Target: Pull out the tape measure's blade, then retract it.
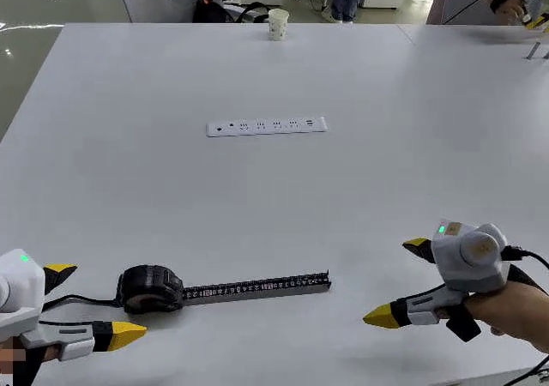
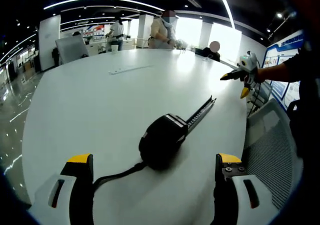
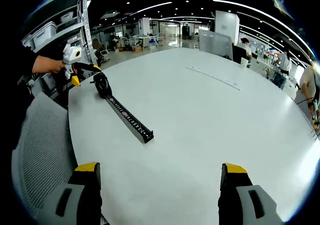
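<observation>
White table [image 1: 257,69], glossy floor [image 1: 26,26], ceiling lights [image 3: 165,6]

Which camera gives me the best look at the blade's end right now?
Right gripper view: the blade's end lies closest, unobstructed, ahead of the open jaws. Head view shows it small; left gripper view shows it far beyond the tape measure case.

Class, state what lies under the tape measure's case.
The case rests on the white table, blade lying flat on it too. The table patch beneath the case is covered.
</observation>
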{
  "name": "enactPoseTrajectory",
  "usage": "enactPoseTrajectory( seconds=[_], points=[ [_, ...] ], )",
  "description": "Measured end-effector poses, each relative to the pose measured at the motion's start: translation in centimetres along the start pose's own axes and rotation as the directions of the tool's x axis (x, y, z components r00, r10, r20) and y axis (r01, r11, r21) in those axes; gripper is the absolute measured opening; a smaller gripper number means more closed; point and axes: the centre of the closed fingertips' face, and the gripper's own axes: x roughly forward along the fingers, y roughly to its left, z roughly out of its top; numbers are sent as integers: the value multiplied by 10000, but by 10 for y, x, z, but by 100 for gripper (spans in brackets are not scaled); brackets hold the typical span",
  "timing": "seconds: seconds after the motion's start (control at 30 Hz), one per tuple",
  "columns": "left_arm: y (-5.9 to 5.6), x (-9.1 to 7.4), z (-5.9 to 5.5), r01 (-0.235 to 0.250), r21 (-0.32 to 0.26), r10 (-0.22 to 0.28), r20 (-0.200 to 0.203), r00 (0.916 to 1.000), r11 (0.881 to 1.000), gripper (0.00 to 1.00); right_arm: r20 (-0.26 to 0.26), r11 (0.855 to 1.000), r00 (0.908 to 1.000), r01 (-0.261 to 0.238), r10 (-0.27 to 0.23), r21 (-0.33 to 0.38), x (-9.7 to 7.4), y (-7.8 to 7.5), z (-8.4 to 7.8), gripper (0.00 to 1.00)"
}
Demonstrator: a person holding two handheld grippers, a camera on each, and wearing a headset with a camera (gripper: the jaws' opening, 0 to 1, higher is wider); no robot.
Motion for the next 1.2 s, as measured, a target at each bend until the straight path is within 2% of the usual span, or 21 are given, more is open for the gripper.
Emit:
enactPoseTrajectory(
  seconds=[0.03, 0.07, 0.17, 0.27, 0.33, 0.47, 0.6, 0.67, 0.8, 0.93, 1.03, 1.13, 1.2],
  points=[
    [1, -2, -3, -57, 104, 57, -25, 10000, 9999, 99, 2, 9989, 9997, 237, -237, -393, -3, -3, -3, 99],
    [0, -4, -5, -66, 145, 68, -110, 9999, 9999, 99, -16, 9989, 9996, 266, -267, -391, -6, -2, -5, 99],
    [0, -11, -8, -149, 214, 149, -16, 9999, 9997, 99, 473, 9995, 9986, 257, -249, -173, -14, 1, -4, 99],
    [-1, -16, -13, -186, 147, 186, 39, 9998, 9997, 99, 599, 9988, 9973, 435, -421, -224, -22, 1, -9, 99],
    [2, -21, -14, -416, 146, 413, 172, 9990, 9990, 99, 789, 9983, 9956, 532, -512, -233, -27, 3, -13, 99],
    [4, -30, -11, -639, -59, 642, 546, 9964, 9979, 99, 678, 9988, 9966, 486, -476, -117, -33, 9, -28, 99],
    [3, -32, -14, -695, -95, 699, 489, 9964, 9975, 99, 589, 9973, 9966, 553, -582, 491, -38, 7, -36, 99],
    [1, -33, -16, -680, -183, 688, 454, 9966, 9975, 99, 589, 9967, 9963, 599, -631, 553, -40, 6, -38, 99],
    [-4, -35, -19, -740, -297, 752, 428, 9962, 9968, 99, 507, 9972, 9968, 592, -614, 447, -44, 9, -42, 99],
    [-11, -34, -23, -569, -188, 575, 314, 9979, 9982, 99, 513, 9965, 9963, 665, -690, 499, -48, 8, -44, 99],
    [-9, -34, -24, -533, -243, 540, 313, 9980, 9983, 99, 415, 9969, 9966, 690, -705, 369, -50, 9, -47, 99],
    [-7, -36, -24, -615, -356, 626, 291, 9976, 9975, 99, -47, 9959, 9959, 898, -898, -117, -50, 4, -56, 99],
    [-7, -36, -23, -642, -381, 654, 328, 9973, 9972, 99, -15, 9957, 9958, 916, -916, -97, -51, 2, -55, 99]
  ],
)
